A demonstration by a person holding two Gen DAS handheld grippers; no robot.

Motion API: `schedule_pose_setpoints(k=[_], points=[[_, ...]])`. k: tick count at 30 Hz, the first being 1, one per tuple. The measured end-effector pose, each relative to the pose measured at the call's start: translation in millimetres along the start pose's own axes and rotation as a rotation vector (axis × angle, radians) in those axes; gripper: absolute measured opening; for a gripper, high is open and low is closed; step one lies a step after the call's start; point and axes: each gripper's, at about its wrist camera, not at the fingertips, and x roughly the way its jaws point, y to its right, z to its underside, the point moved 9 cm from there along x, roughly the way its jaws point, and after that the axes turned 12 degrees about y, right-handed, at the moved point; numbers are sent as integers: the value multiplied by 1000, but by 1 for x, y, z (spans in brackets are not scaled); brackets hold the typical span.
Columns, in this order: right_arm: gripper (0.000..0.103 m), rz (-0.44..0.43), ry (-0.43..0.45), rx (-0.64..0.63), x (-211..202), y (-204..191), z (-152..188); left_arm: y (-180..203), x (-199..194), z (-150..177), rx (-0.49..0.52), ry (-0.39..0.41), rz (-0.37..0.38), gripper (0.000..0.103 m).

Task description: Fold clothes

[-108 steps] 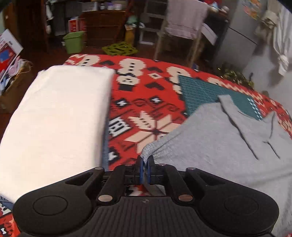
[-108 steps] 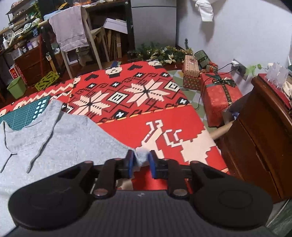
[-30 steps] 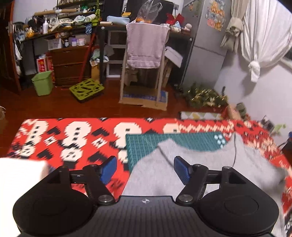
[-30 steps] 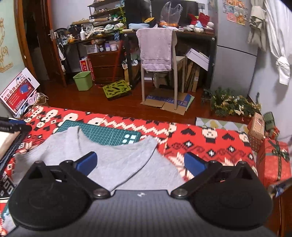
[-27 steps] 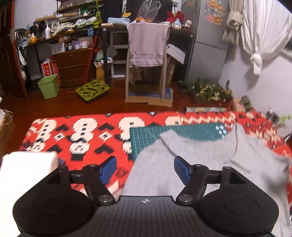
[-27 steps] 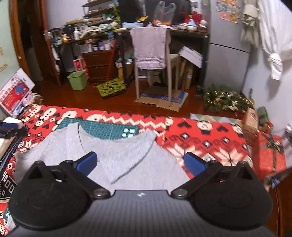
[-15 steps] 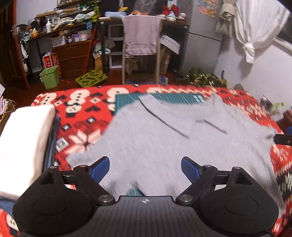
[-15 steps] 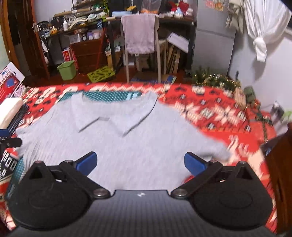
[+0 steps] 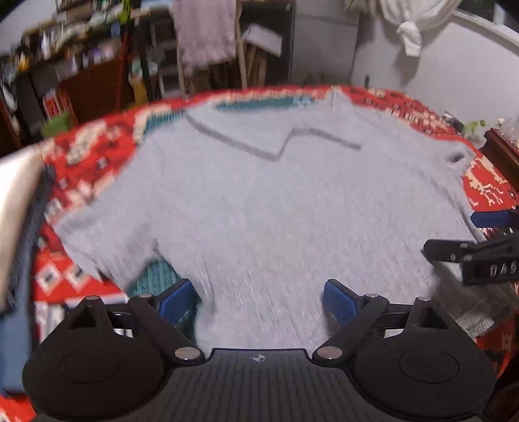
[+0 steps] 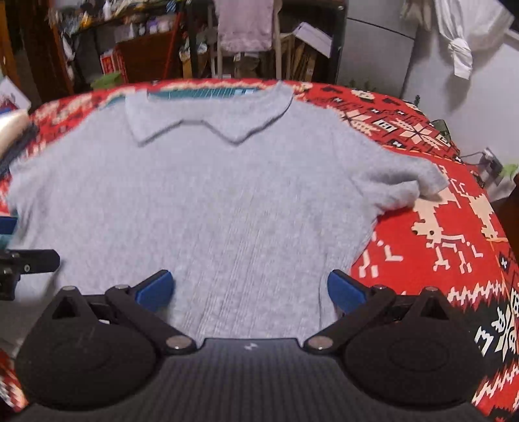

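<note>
Red patterned blanket [image 10: 454, 207] — cluttered shelves [image 10: 129, 29] behind

Grey shirt [image 10: 207, 201]: soft ribbed knit, matt. Cover [image 10: 454, 233] under it: woven red patterned cloth. Both claws, left [image 9: 258, 300] and right [image 10: 249, 290]: matt black plastic, ribbed housing, blue pads [image 10: 345, 293], shiny metal pivot pins.

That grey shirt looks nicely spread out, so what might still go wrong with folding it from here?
Three things, I think. The grey shirt lies partly over a green mat, so a pinch at the hem might catch the mat too. Its near edge reaches the front of the patterned red cloth, so a tug might slide it off. The left gripper and right gripper, both open, hover close together and could bump.
</note>
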Motion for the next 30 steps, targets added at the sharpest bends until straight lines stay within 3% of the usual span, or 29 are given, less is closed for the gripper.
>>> schedule_pose_setpoints(k=[3, 10, 24, 30], points=[[103, 16, 21, 29, 1, 1, 2, 0, 1, 5, 22, 13, -29, 103], [103, 25, 46, 34, 1, 0, 4, -2, 1, 6, 15, 27, -23, 103], [102, 0, 3, 21, -5, 10, -9, -3, 3, 3, 7, 2, -25, 102], [98, 57, 157, 166, -42, 68, -49, -14, -2, -2, -117, -16, -1, 95]])
